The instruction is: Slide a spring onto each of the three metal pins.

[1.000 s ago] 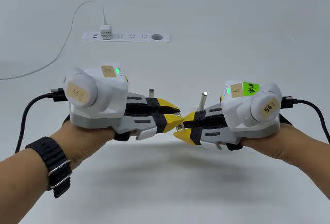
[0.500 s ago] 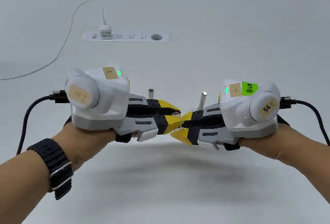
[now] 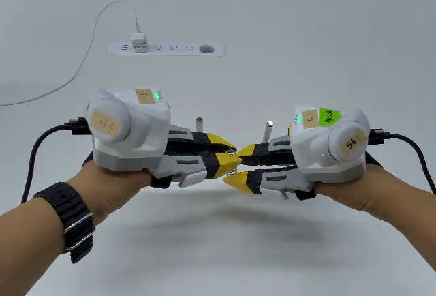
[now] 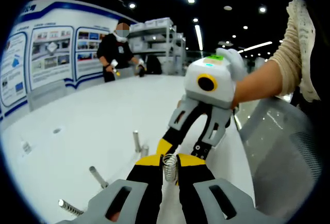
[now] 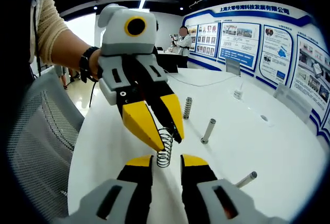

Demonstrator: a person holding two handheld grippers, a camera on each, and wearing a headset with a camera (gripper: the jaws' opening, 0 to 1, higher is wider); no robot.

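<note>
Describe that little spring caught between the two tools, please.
The spring is a small, bare coil of shiny silver wire, metal by its look, with evenly spaced turns. The left tool pinches it between its yellow tips and holds it clear of the white table. Its free end reaches into the gap of the right tool, whose jaws stand apart on either side. Whether they touch it cannot be told.
</note>
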